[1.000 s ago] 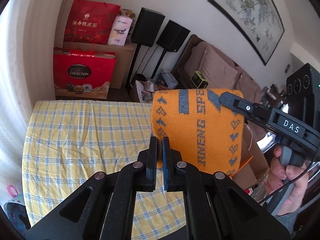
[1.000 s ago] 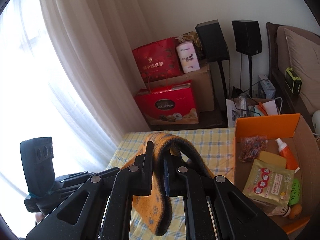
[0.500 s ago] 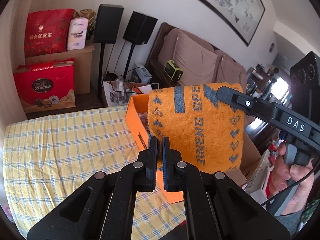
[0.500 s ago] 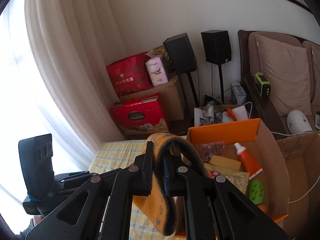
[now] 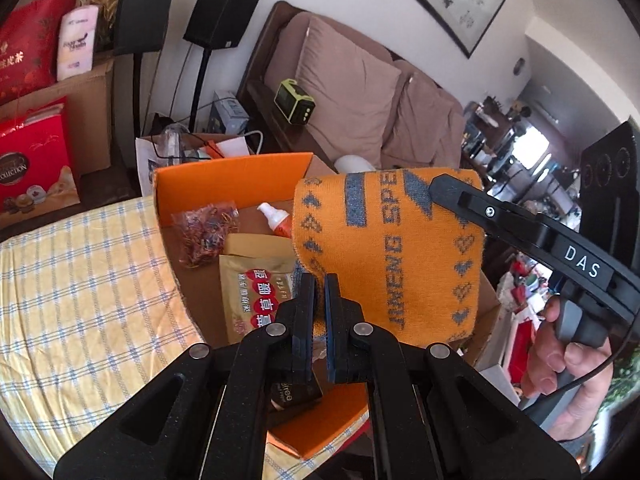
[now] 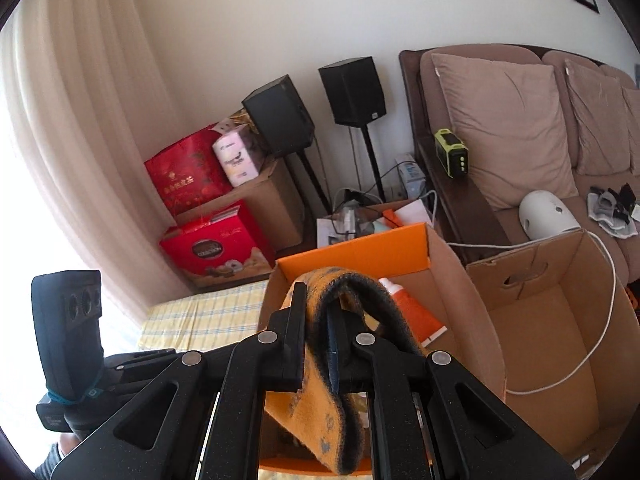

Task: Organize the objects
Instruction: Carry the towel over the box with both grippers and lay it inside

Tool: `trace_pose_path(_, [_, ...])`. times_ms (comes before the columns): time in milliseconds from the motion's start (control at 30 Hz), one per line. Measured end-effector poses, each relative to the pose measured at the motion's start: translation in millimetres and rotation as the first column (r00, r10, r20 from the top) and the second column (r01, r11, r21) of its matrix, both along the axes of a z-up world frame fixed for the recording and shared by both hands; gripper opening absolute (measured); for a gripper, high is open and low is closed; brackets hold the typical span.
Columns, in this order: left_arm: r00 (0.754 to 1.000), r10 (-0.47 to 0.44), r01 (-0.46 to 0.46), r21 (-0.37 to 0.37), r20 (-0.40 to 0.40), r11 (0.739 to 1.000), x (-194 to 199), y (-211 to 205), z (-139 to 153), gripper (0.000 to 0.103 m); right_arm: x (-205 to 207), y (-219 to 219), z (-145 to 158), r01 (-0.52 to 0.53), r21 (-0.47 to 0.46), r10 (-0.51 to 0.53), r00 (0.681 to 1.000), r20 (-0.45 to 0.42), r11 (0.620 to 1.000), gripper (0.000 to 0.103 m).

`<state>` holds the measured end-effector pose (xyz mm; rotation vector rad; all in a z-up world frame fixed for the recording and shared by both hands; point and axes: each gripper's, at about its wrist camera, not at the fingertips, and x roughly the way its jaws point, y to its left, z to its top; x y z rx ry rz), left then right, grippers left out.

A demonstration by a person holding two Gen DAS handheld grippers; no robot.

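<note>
Both tongs pinch the same orange knitted cloth [image 5: 390, 248], held in the air over the open orange box [image 5: 224, 178] that sits on the counter with the yellow checked cloth [image 5: 80, 288].

The left tongs [image 5: 320, 304] are pressed together on the cloth's lower corner. From this side the cloth shows its flat face, with grey lettering and rows of small hearts, and the right tongs [image 5: 444, 190] show from outside, clamped on the top corner, with the person's right hand [image 5: 560, 364] on the handle. This view also looks into the box: a bag of coloured rubber bands [image 5: 206, 232], a gold packet with red labels [image 5: 256, 288] and a white-capped orange tube [image 5: 276, 220].

The right wrist view sees the cloth edge-on, folded over a finger of the right tongs [image 6: 318, 332] and hanging down with its dark inner side showing. It alone shows an open brown carton [image 6: 552, 320] just beside the orange box, a white cable [image 6: 600, 320] draped into it, and the left tool's body [image 6: 68, 332] at lower left.
</note>
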<state>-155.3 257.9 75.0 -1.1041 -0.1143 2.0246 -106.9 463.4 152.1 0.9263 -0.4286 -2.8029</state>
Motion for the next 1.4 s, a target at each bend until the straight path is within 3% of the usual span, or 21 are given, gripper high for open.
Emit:
trace_pose_path(233, [0.999,-0.043,0.041,-0.081,-0.025,0.996,-11,35,-9,0.004,-2,35,-31,0.075,-0.049,-0.073,0.997,0.035,0.996,0.007])
trace_pose_path(600, [0.992,0.020,-0.041,-0.170,-0.122,0.985,-38,36,3,0.003,-6,33,-82,0.073,-0.093,-0.064,0.993,0.097,0.993,0.007])
trace_pose_path(767, [0.991,0.055,-0.079,-0.202,-0.120,0.976,-48,30,-10,0.003,-6,15,-95,0.060,-0.040,-0.055,0.993,0.109,0.997,0.008])
trace_pose_path(900, [0.993,0.068,-0.089,-0.233,-0.098,0.968,-56,28,-27,0.003,-6,-4,-111,0.047,0.060,-0.055,0.988,0.141,0.997,0.011])
trace_pose_path(1067, [0.992,0.087,-0.109,-0.263,-0.095,0.959,-58,21,-40,0.003,-4,-11,-125,0.023,0.061,-0.034,0.983,0.183,0.998,0.014])
trace_pose_path(1100, [0.991,0.091,-0.116,-0.270,-0.102,0.956,-58,21,-42,0.003,-2,-12,-126,0.020,0.064,-0.032,0.982,0.185,0.998,0.016])
trace_pose_path(1167, [0.985,0.101,-0.138,-0.293,-0.137,0.946,-57,20,-43,0.003,-1,-14,-126,0.016,0.097,-0.035,0.980,0.194,0.995,0.033])
trace_pose_path(1200, [0.985,0.100,-0.139,-0.296,-0.142,0.945,-56,19,-43,0.003,0,-16,-126,0.017,0.118,-0.040,0.980,0.197,0.993,0.036])
trace_pose_path(1300, [0.986,0.107,-0.139,-0.284,-0.125,0.949,-56,13,-44,0.003,4,-17,-124,0.016,0.143,-0.047,0.976,0.212,0.990,0.047])
trace_pose_path(1367, [0.986,0.110,-0.142,-0.288,-0.124,0.947,-56,12,-44,0.004,8,-18,-123,0.016,0.157,-0.053,0.971,0.235,0.987,0.064])
trace_pose_path(1400, [0.985,0.112,-0.146,-0.294,-0.128,0.945,-54,12,-43,0.004,11,-19,-122,0.018,0.175,-0.061,0.969,0.241,0.984,0.066])
